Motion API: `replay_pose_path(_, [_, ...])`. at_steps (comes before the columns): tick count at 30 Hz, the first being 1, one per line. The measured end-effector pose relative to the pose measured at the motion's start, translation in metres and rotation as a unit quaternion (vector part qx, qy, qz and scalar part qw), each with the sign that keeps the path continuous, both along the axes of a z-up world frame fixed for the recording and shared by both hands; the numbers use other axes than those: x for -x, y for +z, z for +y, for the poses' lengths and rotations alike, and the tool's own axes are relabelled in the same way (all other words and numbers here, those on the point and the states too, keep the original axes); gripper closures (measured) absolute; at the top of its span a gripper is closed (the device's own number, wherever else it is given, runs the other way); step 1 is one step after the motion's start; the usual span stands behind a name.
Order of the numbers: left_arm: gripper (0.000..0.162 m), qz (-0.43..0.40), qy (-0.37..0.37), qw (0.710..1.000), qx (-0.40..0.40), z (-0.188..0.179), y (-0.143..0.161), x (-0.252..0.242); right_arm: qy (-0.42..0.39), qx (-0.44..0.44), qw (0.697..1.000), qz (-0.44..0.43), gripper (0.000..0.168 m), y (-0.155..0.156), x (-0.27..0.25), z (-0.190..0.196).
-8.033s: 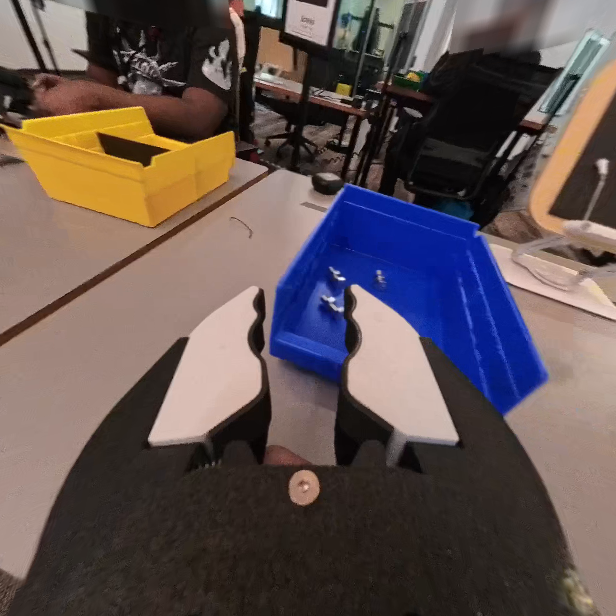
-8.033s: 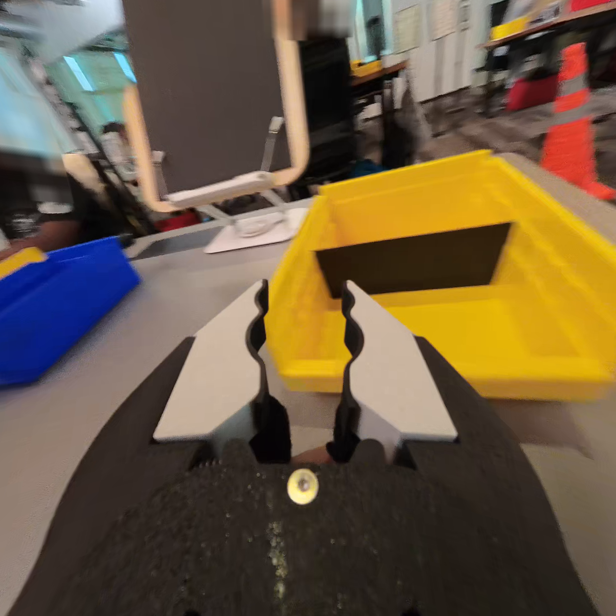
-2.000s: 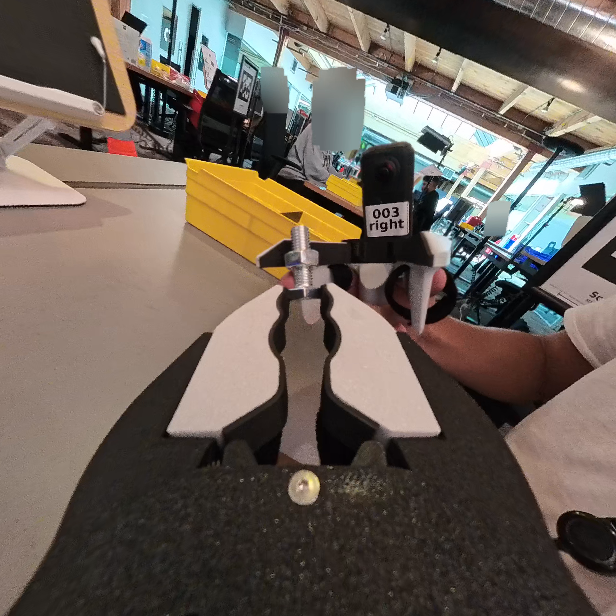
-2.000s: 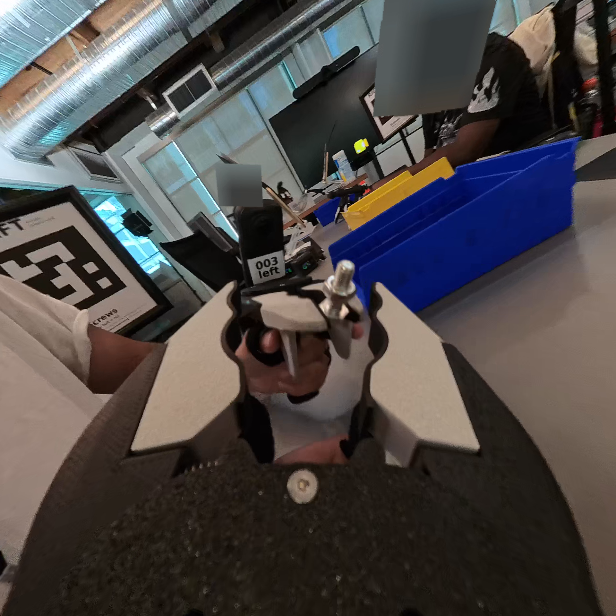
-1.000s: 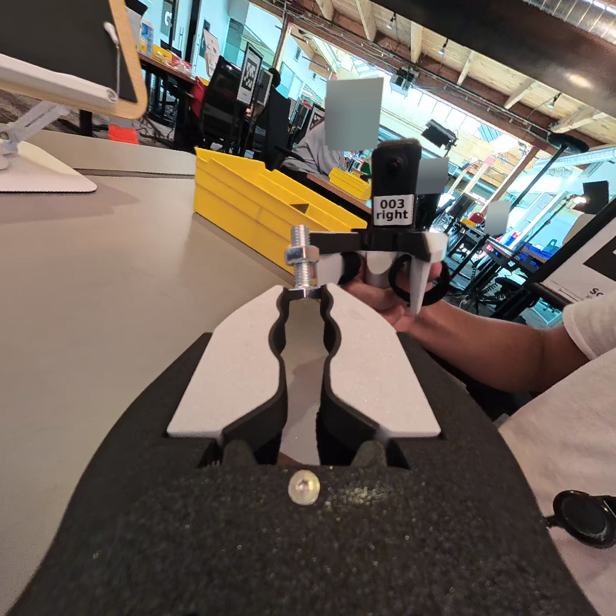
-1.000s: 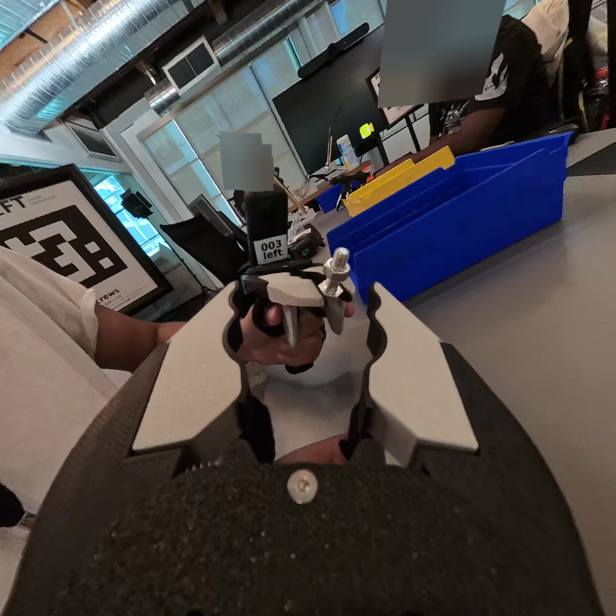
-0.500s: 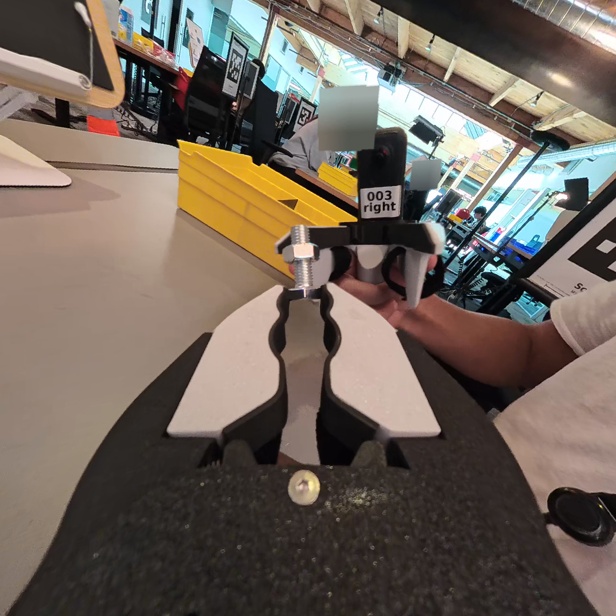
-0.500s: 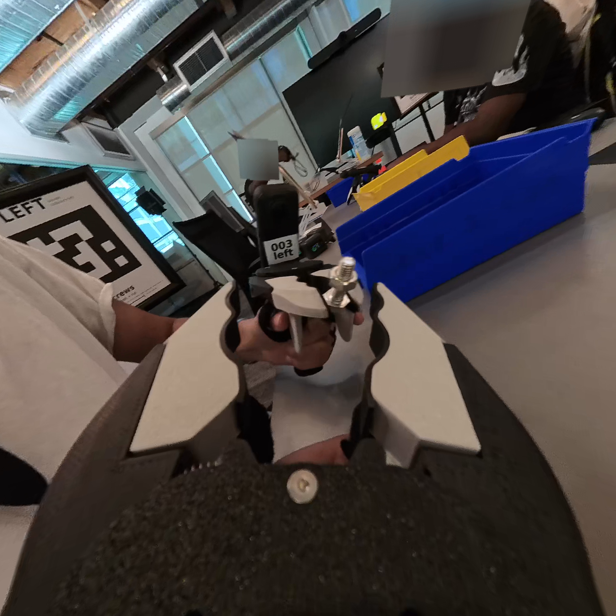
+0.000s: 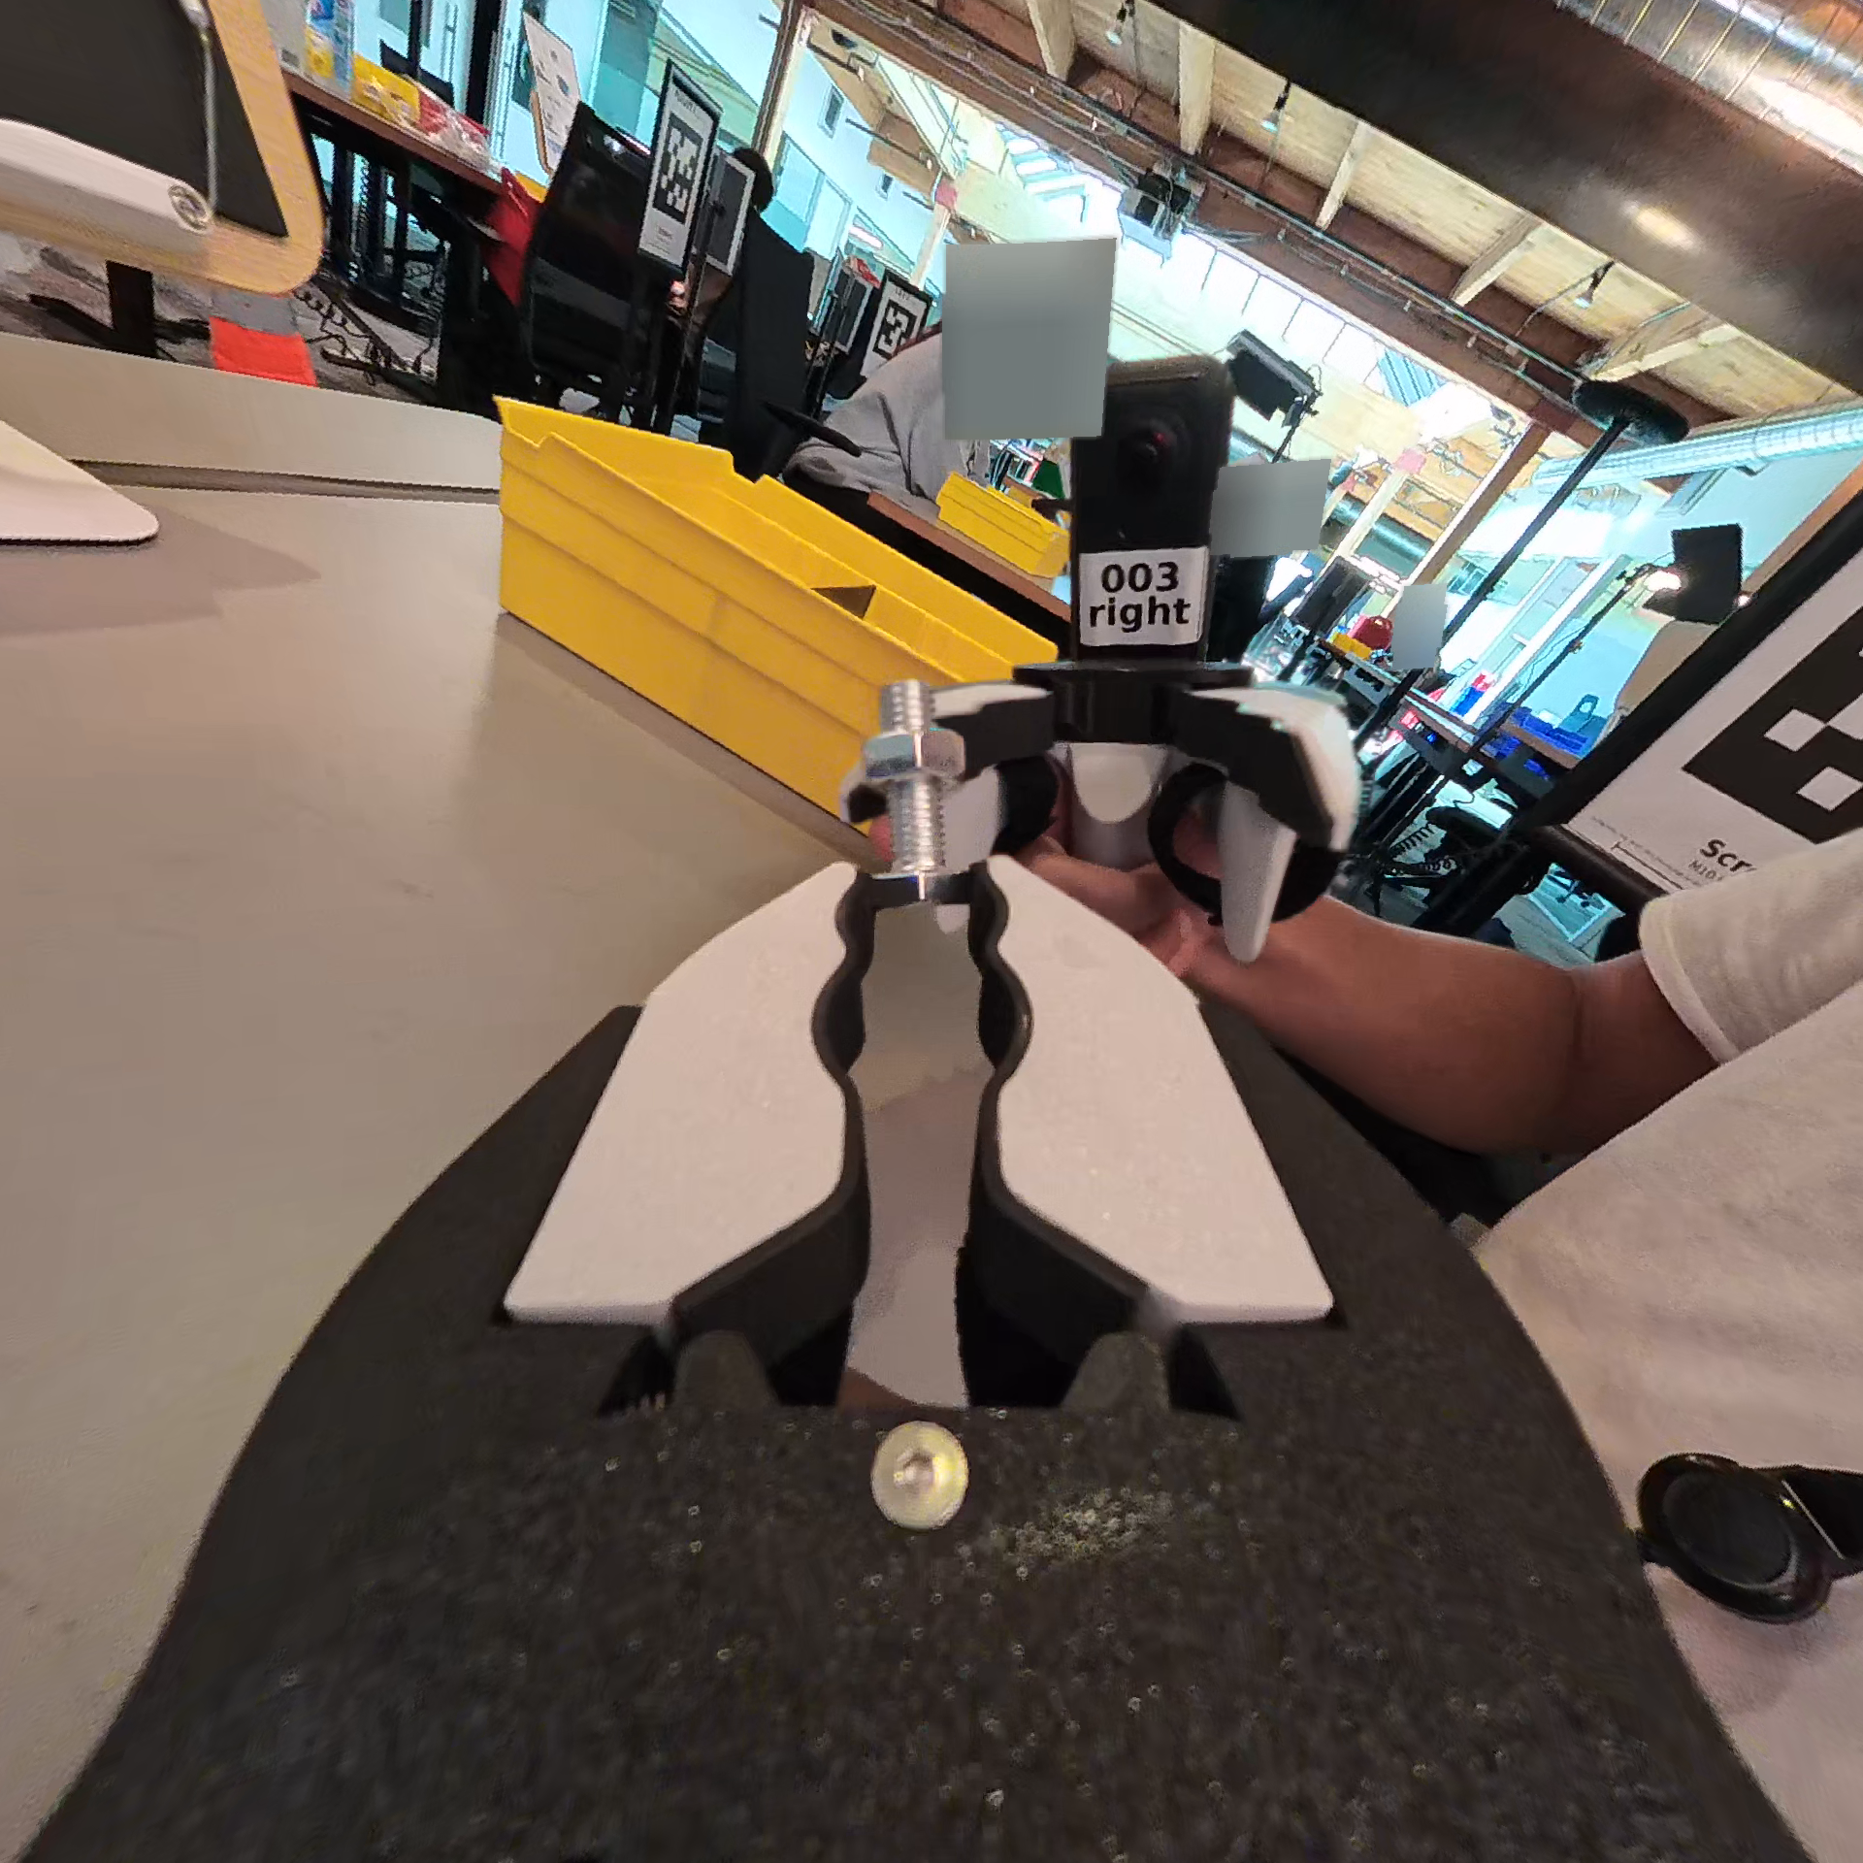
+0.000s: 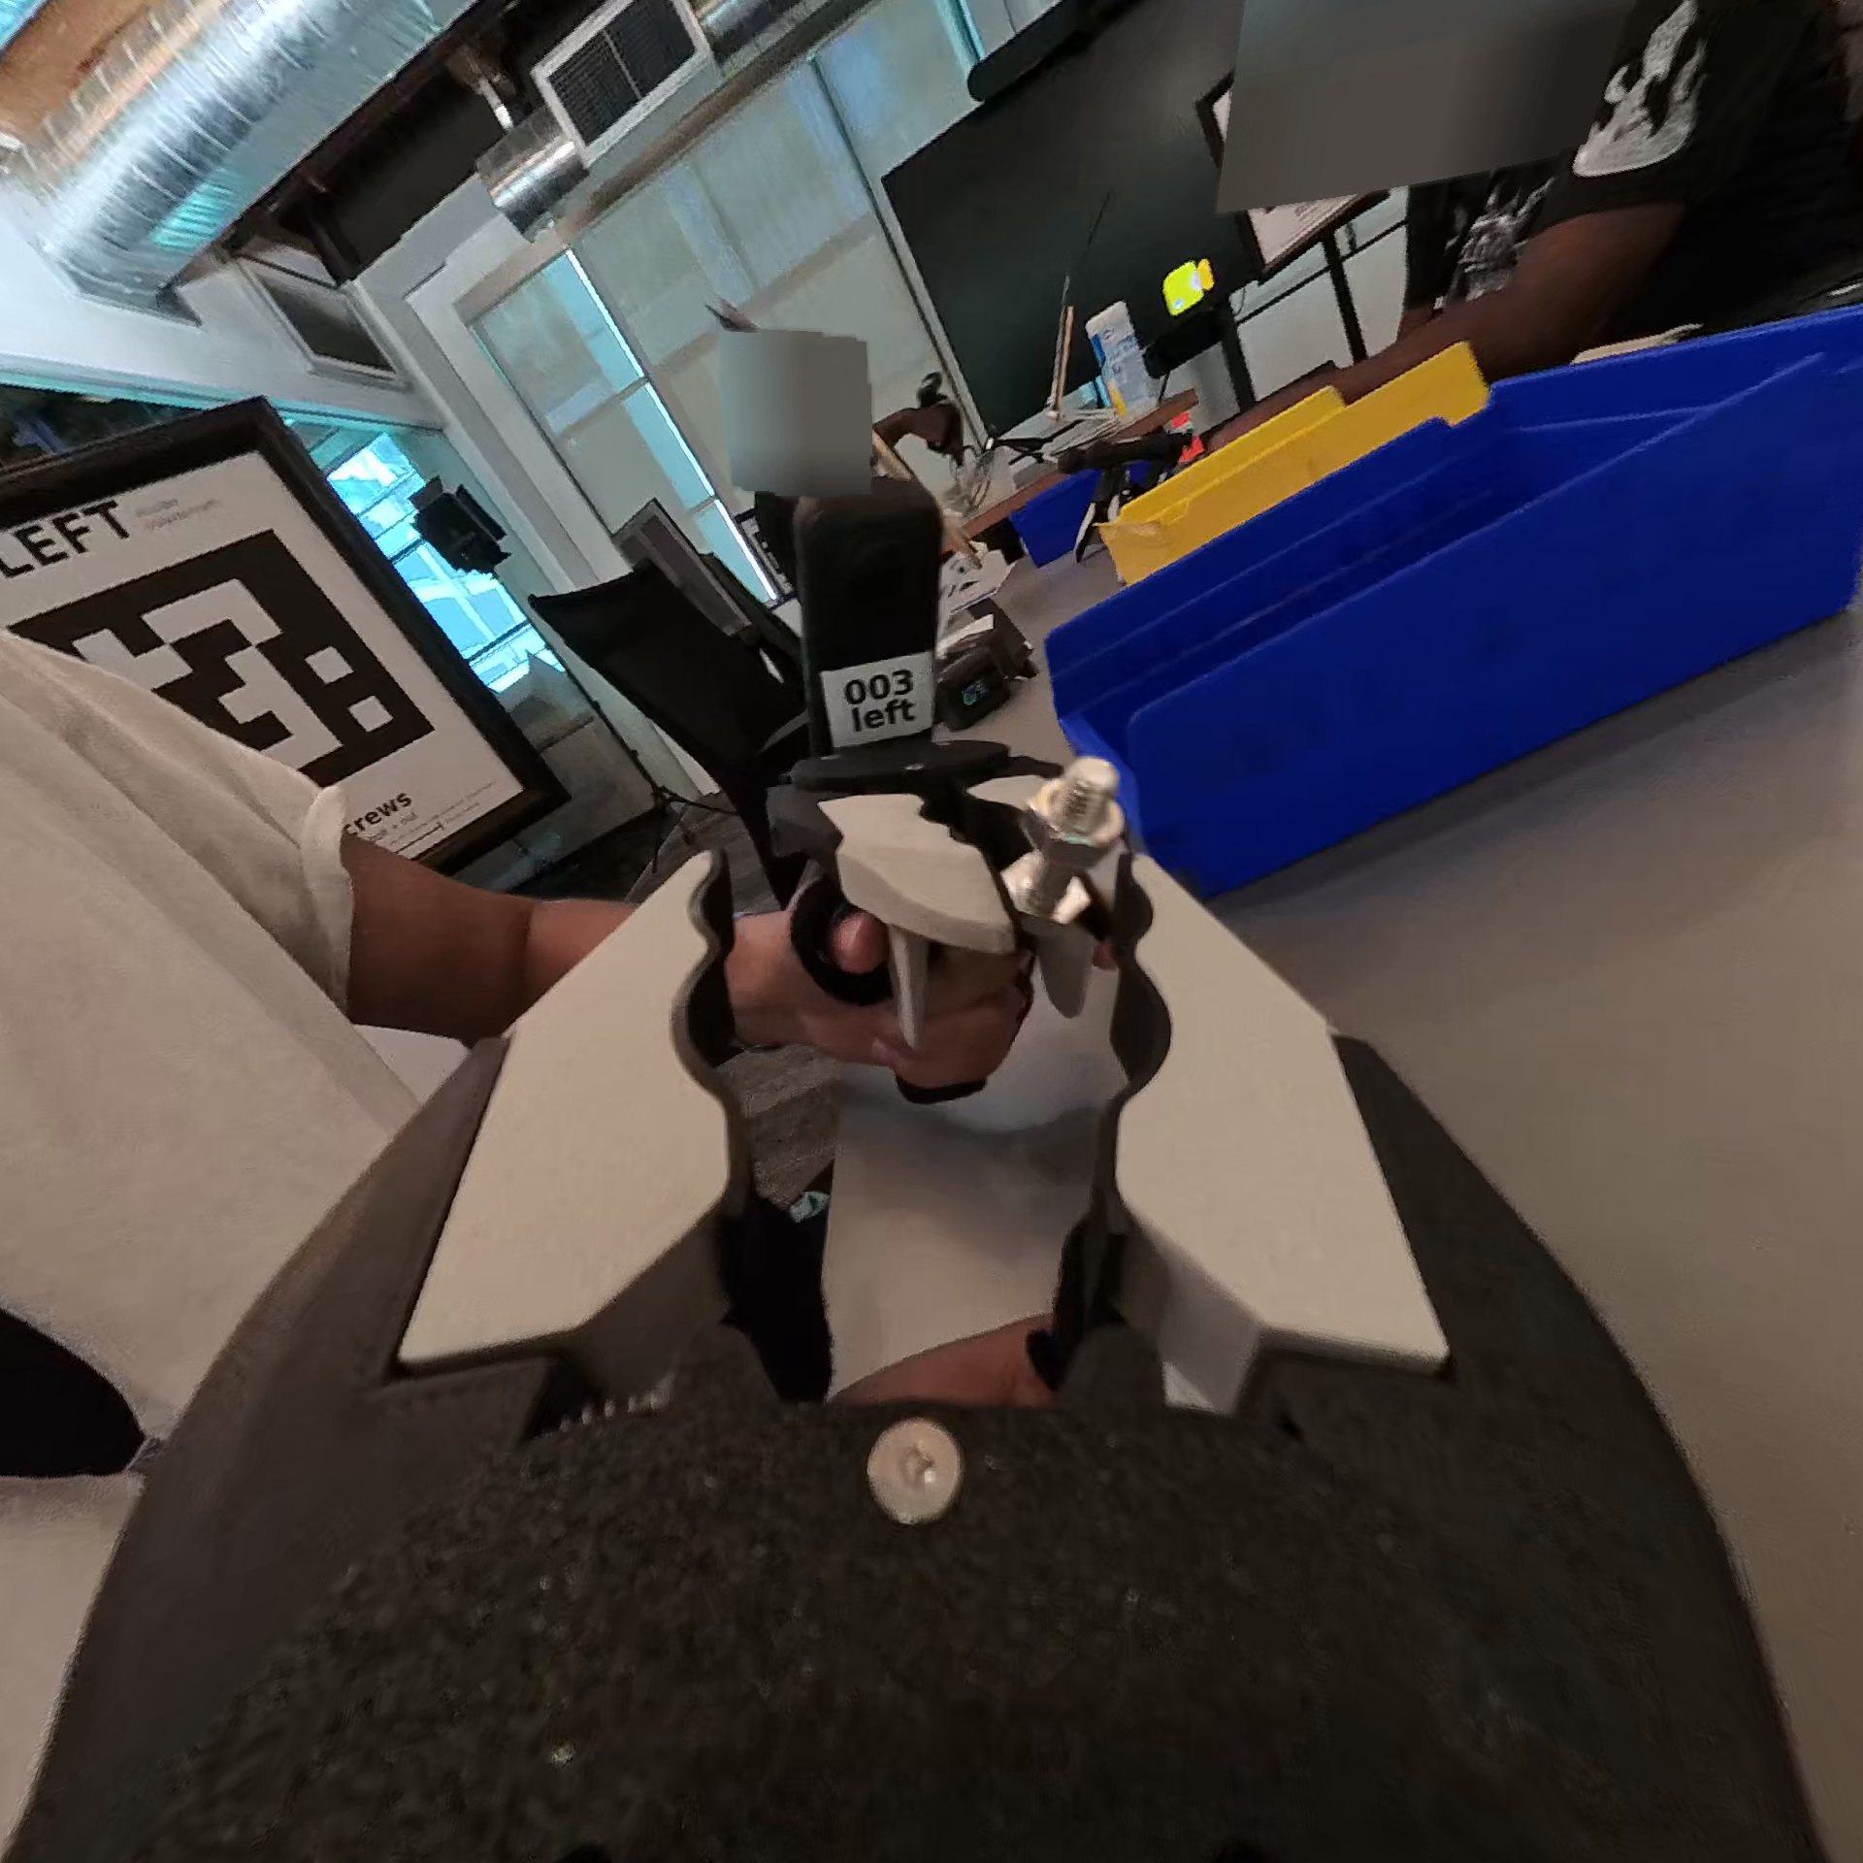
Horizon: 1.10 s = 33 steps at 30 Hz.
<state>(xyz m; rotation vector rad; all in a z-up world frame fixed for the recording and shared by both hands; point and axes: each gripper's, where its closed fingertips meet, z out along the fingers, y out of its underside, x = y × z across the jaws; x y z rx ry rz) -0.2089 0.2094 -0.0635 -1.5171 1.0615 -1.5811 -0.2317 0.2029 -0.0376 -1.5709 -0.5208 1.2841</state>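
Observation:
My left gripper (image 9: 912,892) is shut on the head of a silver bolt (image 9: 915,819), which stands upright from its tips. A hex nut (image 9: 912,751) is threaded on the bolt's shank. My right gripper (image 10: 917,907) is open and empty, facing the left one a short way above the grey table (image 9: 302,857). In the left wrist view the right gripper (image 9: 1119,806) has one finger (image 9: 973,796) right beside the nut; I cannot tell if it touches. In the right wrist view the bolt (image 10: 1053,867) and nut (image 10: 1074,822) tilt right, near my right finger (image 10: 1210,1059).
A yellow bin (image 9: 726,595) stands on the table behind the bolt. A blue bin (image 10: 1462,625) and a second yellow bin (image 10: 1290,474) lie to the right in the right wrist view. A framed marker board (image 10: 222,645) stands behind the person's arm (image 9: 1411,1038). Left and right tips are no more than a few centimetres apart.
The two grippers have come closer together. In the right wrist view the bolt has moved right and now sits by my right finger. The left gripper still holds the bolt.

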Motion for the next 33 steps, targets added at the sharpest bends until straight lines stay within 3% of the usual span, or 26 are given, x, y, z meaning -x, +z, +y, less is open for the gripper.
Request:
replay_pose_path(5, [0.144,0.006,-0.027,1.000,-0.008,-0.018,-0.002,-0.010,0.003,-0.012,1.000,0.000,0.091,0.006,0.018,0.006])
replay_pose_path(12, [0.144,-0.016,-0.002,1.000,0.019,0.000,0.005,0.002,-0.026,-0.010,1.000,0.009,0.098,0.002,-0.017,0.004])
replay_pose_path(19, [0.144,-0.005,-0.038,0.999,0.009,-0.020,0.000,-0.012,0.004,-0.009,1.000,0.024,0.095,0.009,0.016,0.005])
replay_pose_path(26, [0.144,-0.015,-0.018,1.000,0.019,-0.008,0.004,-0.002,-0.012,-0.004,1.000,0.023,0.097,0.003,-0.015,0.000])
replay_pose_path(33, [0.144,0.000,-0.044,0.999,0.004,-0.024,-0.001,-0.012,0.033,-0.005,0.999,0.031,0.090,0.008,0.016,-0.004])
